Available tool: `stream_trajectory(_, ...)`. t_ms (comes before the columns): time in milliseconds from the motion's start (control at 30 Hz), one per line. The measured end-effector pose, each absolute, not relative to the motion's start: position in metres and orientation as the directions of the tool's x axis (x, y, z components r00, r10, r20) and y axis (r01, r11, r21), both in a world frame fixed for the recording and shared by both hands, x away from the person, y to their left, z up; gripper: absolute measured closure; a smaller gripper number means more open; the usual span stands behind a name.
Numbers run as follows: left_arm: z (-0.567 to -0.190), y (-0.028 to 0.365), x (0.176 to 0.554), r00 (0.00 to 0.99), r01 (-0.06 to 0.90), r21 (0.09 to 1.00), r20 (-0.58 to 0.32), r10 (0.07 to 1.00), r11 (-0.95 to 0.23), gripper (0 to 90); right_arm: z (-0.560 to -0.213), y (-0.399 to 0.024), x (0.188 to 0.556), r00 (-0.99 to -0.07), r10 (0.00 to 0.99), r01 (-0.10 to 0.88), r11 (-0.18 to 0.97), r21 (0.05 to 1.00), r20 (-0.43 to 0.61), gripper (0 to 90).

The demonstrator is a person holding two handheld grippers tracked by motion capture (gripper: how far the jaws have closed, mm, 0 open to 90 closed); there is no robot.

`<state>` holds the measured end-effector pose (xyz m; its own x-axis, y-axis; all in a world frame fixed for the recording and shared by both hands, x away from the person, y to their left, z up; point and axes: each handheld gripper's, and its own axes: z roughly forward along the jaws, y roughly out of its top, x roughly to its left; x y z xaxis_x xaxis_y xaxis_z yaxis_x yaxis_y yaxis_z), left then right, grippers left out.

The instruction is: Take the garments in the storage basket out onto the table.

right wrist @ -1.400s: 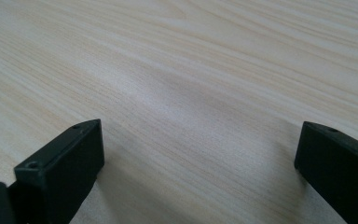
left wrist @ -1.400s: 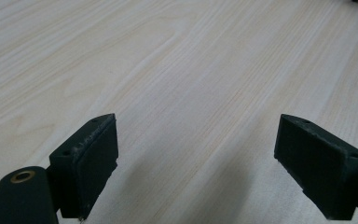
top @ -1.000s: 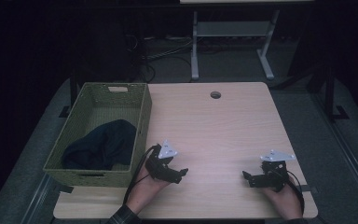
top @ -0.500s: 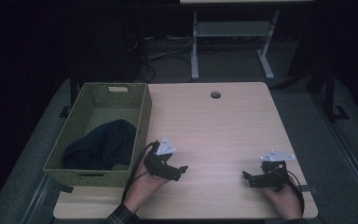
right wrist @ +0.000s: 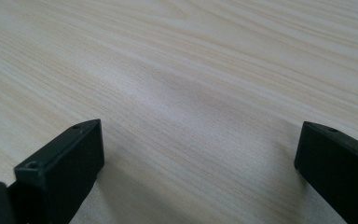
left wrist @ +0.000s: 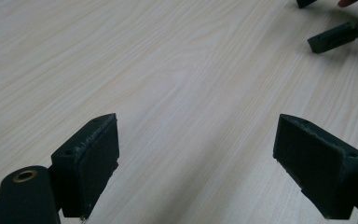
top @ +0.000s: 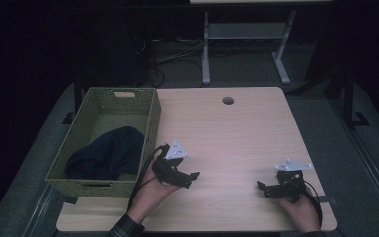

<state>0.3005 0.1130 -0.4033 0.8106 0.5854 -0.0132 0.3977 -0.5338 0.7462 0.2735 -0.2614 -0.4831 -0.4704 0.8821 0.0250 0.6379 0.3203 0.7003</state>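
Note:
A dark blue cloth (top: 106, 153) lies bunched in a green woven basket (top: 152, 131) at the table's left side. Just right of the basket's front corner, my left gripper (top: 191, 178) is held open above the wood, jaws pointing right. In the left gripper view its jaws (left wrist: 198, 165) stand wide apart over bare tabletop, and the other gripper's black tips (left wrist: 333, 36) show at the top right. My right gripper (top: 262, 189) rests near the front right edge, jaws pointing left. Its own view shows it open (right wrist: 193, 172) with nothing between the jaws.
The light wooden table (top: 227, 138) has a round cable hole (top: 228, 100) near its far edge. Behind the table stands a white metal frame (top: 246, 44) with cables on the dark floor. The space between the two grippers is bare wood.
My left gripper has drifted slightly, tilting a little more upright near the basket. The right gripper has stayed where it was.

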Motion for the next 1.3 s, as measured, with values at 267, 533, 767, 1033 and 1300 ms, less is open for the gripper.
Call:
stream_trajectory(267,-0.393,0.113,0.303,0.822,0.385,0.750,-0.015,0.569,-0.537,13.8,-0.483,-0.261,0.274,-0.471,0.882,0.638,0.321,0.700,0.025,1.0)
stream_trajectory(533,-0.385,0.110,0.306,0.838,0.368,0.752,-0.013,0.545,-0.548,13.8,-0.483,-0.261,0.273,-0.472,0.881,0.637,0.321,0.700,0.026,1.0)
stream_trajectory(767,-0.379,0.108,0.311,0.852,0.354,0.749,-0.011,0.524,-0.560,13.8,-0.483,-0.262,0.273,-0.473,0.881,0.637,0.322,0.701,0.025,1.0)
stream_trajectory(1033,-0.372,0.110,0.319,0.867,0.339,0.747,-0.013,0.498,-0.572,13.8,-0.483,-0.262,0.273,-0.472,0.881,0.637,0.321,0.701,0.025,1.0)
stream_trajectory(1300,-0.365,0.114,0.327,0.874,0.335,0.760,-0.030,0.485,-0.557,14.2,-0.483,-0.261,0.273,-0.472,0.881,0.637,0.320,0.702,0.026,1.0)
